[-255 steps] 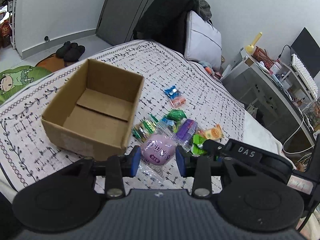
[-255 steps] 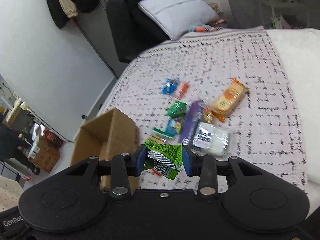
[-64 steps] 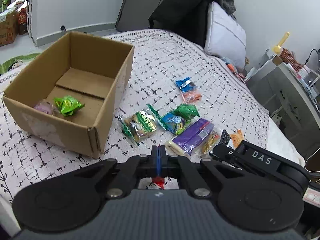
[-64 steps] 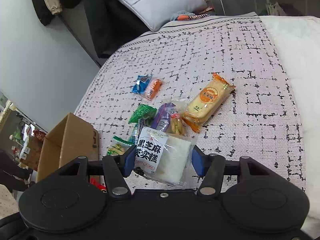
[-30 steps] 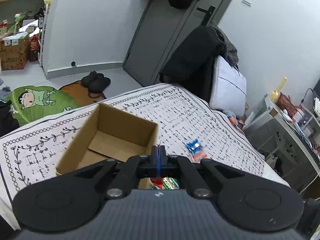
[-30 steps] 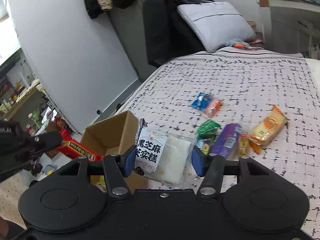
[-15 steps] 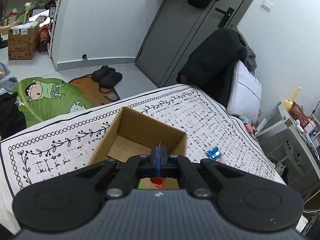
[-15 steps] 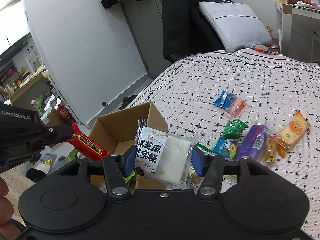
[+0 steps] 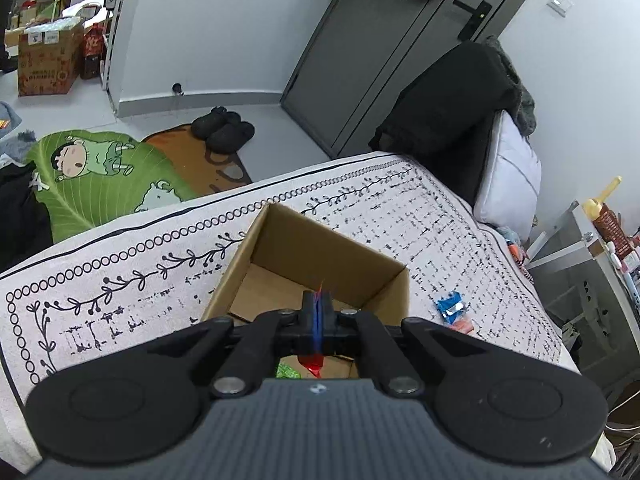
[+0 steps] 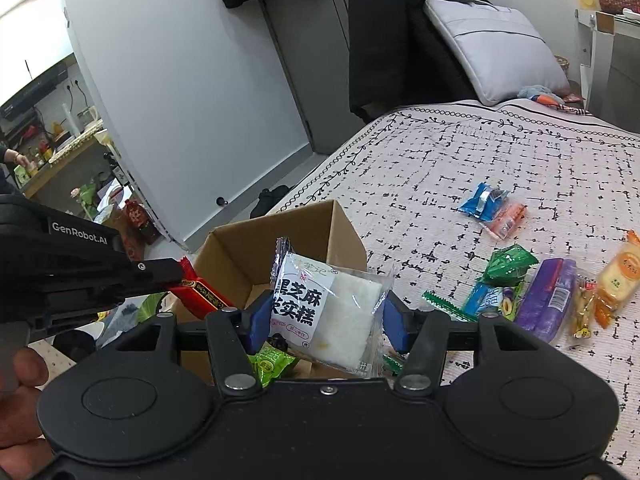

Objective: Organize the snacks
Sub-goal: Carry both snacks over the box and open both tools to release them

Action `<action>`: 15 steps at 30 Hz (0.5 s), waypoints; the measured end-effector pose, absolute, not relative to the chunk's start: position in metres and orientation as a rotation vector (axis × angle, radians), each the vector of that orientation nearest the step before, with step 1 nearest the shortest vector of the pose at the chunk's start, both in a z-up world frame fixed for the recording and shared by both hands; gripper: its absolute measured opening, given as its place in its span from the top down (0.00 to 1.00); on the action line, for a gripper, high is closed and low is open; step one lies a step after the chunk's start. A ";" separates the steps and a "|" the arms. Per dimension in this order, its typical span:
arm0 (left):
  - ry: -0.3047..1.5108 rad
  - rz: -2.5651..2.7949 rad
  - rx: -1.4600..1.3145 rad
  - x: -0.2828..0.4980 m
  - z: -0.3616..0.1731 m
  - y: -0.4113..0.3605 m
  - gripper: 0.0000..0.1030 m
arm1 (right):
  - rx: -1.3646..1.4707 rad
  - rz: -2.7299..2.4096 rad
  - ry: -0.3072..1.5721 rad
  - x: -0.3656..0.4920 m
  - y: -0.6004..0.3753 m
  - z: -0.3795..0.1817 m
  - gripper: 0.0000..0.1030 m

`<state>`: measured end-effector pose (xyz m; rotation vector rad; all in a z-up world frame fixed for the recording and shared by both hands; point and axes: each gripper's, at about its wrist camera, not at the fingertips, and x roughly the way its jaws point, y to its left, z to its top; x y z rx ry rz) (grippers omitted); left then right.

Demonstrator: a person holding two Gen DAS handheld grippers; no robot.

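Observation:
An open cardboard box [image 9: 384,270] [image 10: 256,252] stands on the patterned bed cover. My left gripper [image 9: 317,312] [image 10: 176,274] hangs above the box, shut on a thin red snack bar [image 10: 202,290] whose red tip [image 9: 311,361] shows below the fingers. My right gripper [image 10: 324,320] is shut on a clear-wrapped white cake [image 10: 328,310] with black lettering, held over the box's near edge. A green packet [image 10: 272,362] [image 9: 289,371] lies inside the box. Loose snacks stay on the bed: a blue packet [image 10: 482,198] [image 9: 450,306], an orange one [image 10: 506,220], a green packet [image 10: 510,262], a purple pack [image 10: 544,300] and a yellow cake [image 10: 618,276].
A person's hand [image 10: 20,392] holds the left gripper at the lower left. A dark chair with a coat [image 9: 444,120] and a grey pillow [image 10: 496,48] stand at the bed's far end. Slippers [image 9: 224,130] and a green mat [image 9: 100,176] lie on the floor.
Both grippers rose from the snack pile and travelled to the box, each carrying its snack. In the last half second the box has come closer under both.

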<state>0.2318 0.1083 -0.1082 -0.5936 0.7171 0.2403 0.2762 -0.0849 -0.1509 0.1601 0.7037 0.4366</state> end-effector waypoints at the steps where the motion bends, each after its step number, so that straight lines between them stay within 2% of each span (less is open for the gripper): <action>1: 0.722 0.243 -0.597 0.233 -0.109 0.109 1.00 | 0.159 0.435 0.702 0.277 -0.084 -0.151 0.47; 15: 0.764 0.284 -0.596 0.231 -0.104 0.118 0.96 | 0.186 0.482 0.641 0.275 -0.077 -0.143 0.47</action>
